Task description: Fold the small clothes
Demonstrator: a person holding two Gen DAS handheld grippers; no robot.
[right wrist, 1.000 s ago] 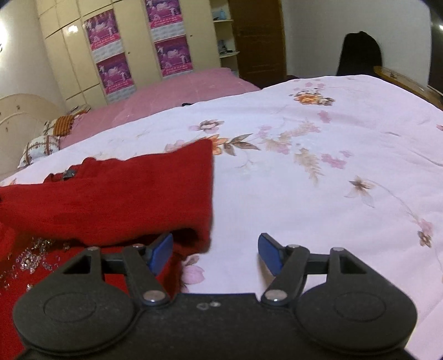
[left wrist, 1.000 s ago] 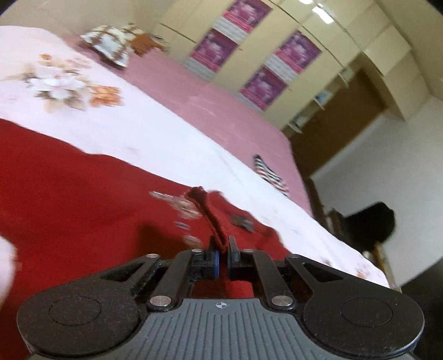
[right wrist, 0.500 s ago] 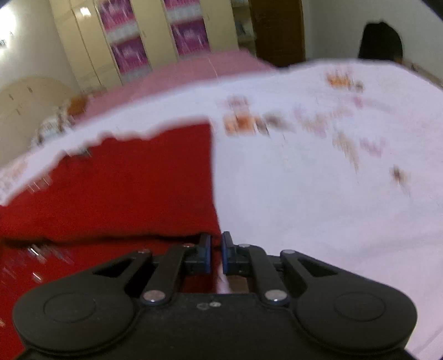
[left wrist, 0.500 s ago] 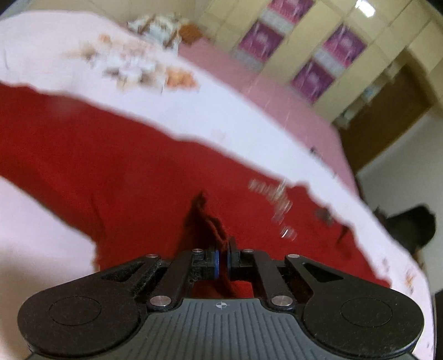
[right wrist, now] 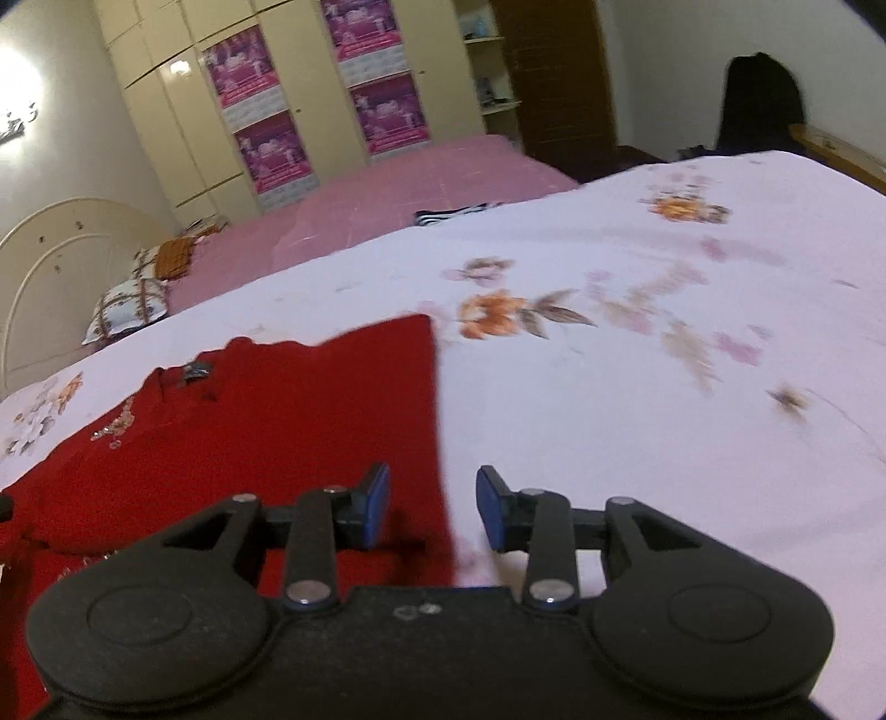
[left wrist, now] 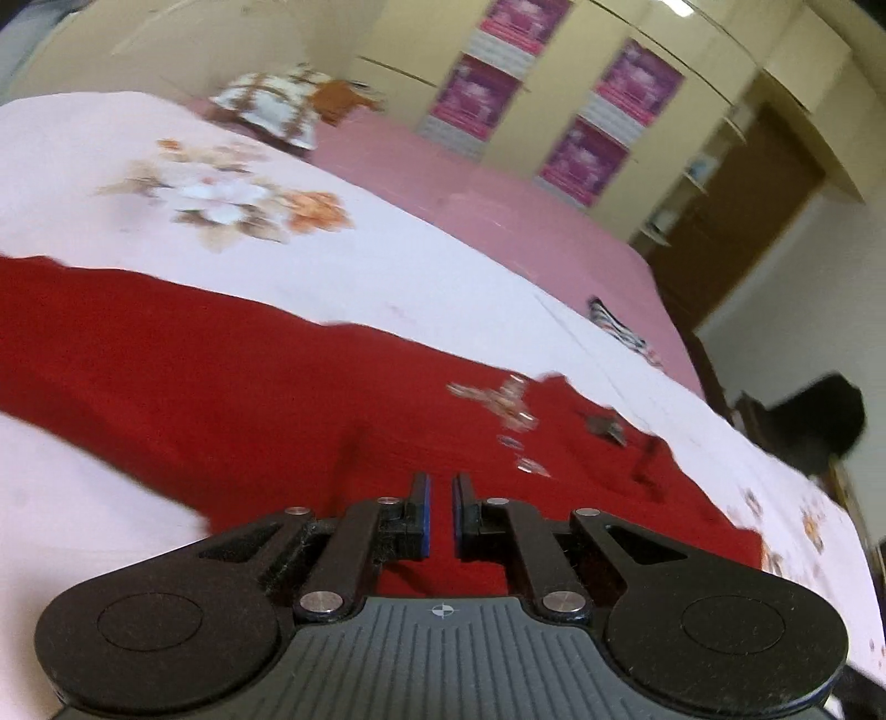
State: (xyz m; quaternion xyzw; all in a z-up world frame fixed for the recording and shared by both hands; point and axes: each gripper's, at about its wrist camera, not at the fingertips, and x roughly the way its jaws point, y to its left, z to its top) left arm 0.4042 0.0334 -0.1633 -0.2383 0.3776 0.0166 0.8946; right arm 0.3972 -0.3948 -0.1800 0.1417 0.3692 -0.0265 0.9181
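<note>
Lying flat on the floral bed (right wrist: 664,443): red garment (left wrist: 221,376); left gripper (left wrist: 440,515) jaws pressed together, empty; right gripper (right wrist: 432,512) jaws opening over its edge; risk: released fold slipping

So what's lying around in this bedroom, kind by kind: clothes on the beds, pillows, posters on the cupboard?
Red garment: 1
Striped cloth: 1
Pillows, one patterned, one orange: 2
Purple posters: 4
Total: 8
</note>
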